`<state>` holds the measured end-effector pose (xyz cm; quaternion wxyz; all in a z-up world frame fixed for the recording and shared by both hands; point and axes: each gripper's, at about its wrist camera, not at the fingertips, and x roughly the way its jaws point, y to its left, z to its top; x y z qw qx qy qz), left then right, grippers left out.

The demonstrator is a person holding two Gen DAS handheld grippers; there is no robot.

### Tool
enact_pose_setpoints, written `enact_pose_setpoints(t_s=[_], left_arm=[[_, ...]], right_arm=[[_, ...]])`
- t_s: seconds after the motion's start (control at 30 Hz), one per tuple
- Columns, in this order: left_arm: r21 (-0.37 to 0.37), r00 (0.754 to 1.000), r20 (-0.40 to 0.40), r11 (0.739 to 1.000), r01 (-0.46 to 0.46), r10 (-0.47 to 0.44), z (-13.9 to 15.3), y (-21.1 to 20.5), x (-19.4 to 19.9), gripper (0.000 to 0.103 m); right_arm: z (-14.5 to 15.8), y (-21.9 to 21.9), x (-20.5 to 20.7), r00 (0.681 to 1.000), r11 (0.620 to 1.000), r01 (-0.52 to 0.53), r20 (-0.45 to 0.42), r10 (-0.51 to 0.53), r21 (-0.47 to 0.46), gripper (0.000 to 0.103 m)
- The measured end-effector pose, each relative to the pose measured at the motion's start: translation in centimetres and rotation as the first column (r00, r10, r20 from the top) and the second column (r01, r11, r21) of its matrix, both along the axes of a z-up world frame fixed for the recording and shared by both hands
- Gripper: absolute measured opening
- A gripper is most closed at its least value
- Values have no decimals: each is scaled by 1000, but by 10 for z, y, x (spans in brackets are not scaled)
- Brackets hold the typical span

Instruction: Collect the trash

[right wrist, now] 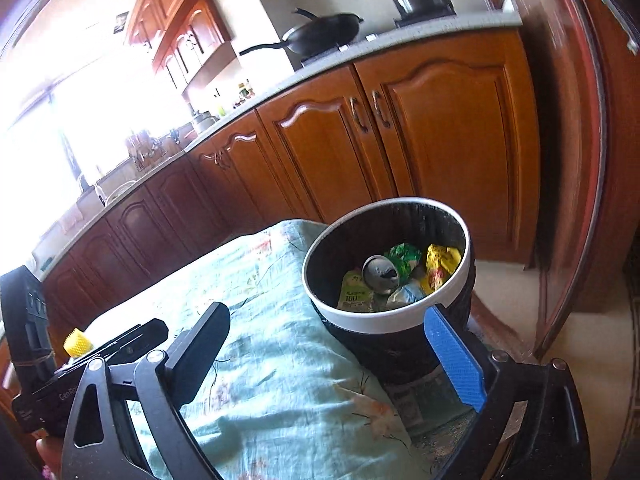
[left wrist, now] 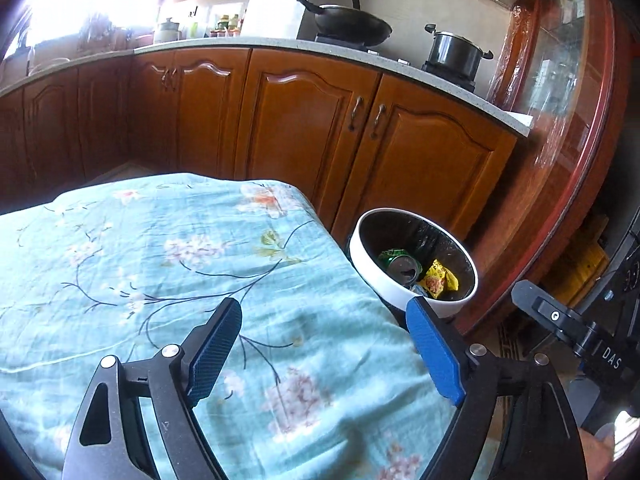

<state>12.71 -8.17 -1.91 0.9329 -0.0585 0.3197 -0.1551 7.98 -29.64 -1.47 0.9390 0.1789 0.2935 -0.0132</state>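
A round bin with a white rim [left wrist: 400,290] [right wrist: 384,320] and a black liner stands off the table's right corner. Inside it lie a crushed can [left wrist: 404,270] [right wrist: 380,274], a green wrapper [right wrist: 404,256], a yellow wrapper [left wrist: 438,280] [right wrist: 440,266] and a pale green packet [right wrist: 356,292]. My left gripper [left wrist: 323,306] hangs open over the teal floral tablecloth [left wrist: 160,260] with nothing between its fingers. My right gripper [right wrist: 327,312] is open too and holds nothing; its blue pad [right wrist: 456,360] sits near the bin's front wall, apart from it.
Brown wooden cabinets [left wrist: 304,128] run behind the table under a pale countertop [left wrist: 280,44] carrying a black wok [left wrist: 348,24] and a steel pot [left wrist: 456,52]. A glass-fronted wooden cabinet [left wrist: 560,100] stands to the right. The other gripper's black body [right wrist: 80,364] shows at the left.
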Motion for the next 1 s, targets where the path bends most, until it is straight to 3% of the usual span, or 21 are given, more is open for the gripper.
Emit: enact_pose_setpoints(t_s=[0.13,0.2,0.3,0.63,1.0], left_arm=[[6,997,81,1000,-12,11,10,12,-26,92],[14,989,140,999,-40,38,15,18,-41,102],[42,976,203,995,-85,75,13,24,-61,102],[114,963,244,983,-144,112,-15,23,-83,102],[125,954,276,980,-157,118,-22,28,-83,102]], right_arm=[[23,19,-18,995,994,15,100,-4,-112,103],[32,26,-28,987,986,39,162,-13,-161,103],[34,34,-38,974,976,67,226,-19,-208,103],[4,48,-47,971,968,63,238,-3,-244,103],[-5,46,-46,977,970,55,215,-3,-237,103]])
